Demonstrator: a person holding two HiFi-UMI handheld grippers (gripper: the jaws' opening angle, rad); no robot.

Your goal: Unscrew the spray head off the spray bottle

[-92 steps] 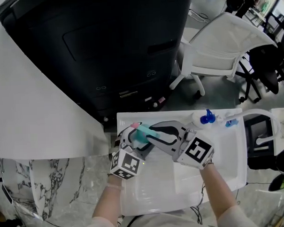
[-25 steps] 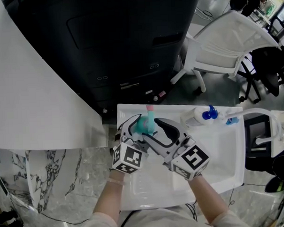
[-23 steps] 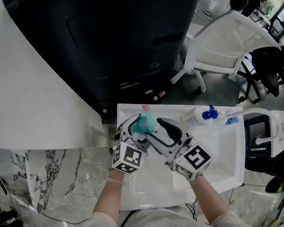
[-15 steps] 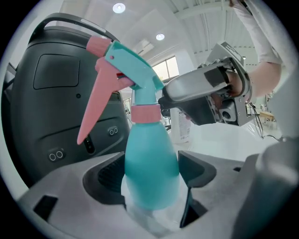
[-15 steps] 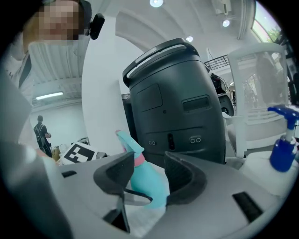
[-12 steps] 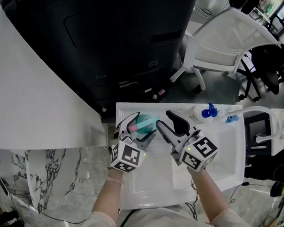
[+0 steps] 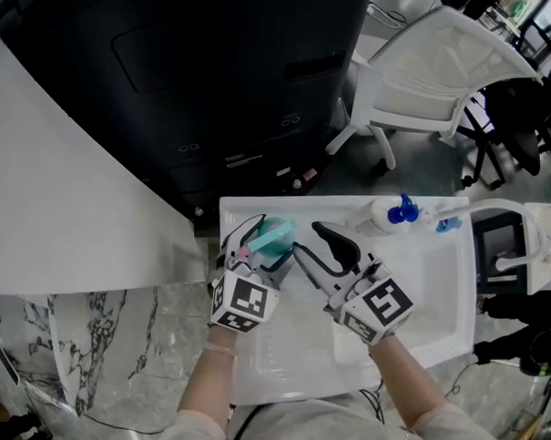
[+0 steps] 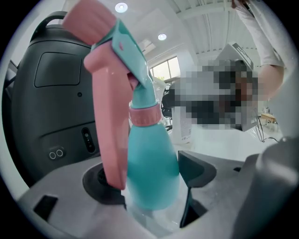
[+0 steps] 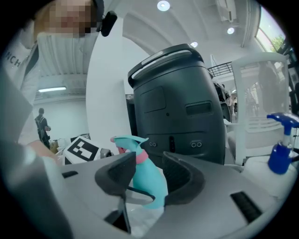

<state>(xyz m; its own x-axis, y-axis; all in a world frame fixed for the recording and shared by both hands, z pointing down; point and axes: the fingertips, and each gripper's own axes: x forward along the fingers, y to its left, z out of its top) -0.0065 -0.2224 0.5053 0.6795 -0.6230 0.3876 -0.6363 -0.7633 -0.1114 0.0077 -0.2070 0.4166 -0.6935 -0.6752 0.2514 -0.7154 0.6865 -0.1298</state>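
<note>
The left gripper [image 7: 259,249] is clamped on the teal body of the spray bottle [image 7: 277,234], which sits low between its jaws at the far left of the white tray [image 7: 426,331]. That low grip seems chosen to steady the bottle while leaving the pink spray head [image 8: 106,93] and its pink collar [image 8: 145,115] clear of the jaws, free to be turned. The right gripper [image 7: 308,242] comes in from the right, just beside the bottle. Its jaws stand apart and have just been closing, and in the right gripper view the bottle's shoulder and collar show in the gap between them, though the pads do not press on anything. I judge that it is lining up to take the head for the next twist. The head is on the bottle, so the unscrewing looks unfinished. A second bottle [image 7: 391,217], white with a blue head, lies at the tray's far right edge, well apart from the work. Beyond the tray stands a large black machine [image 7: 205,72], with a white chair [image 7: 433,80] to its right, a white curved panel [image 7: 56,197] at the left, and a marbled floor [image 7: 108,359] below
</note>
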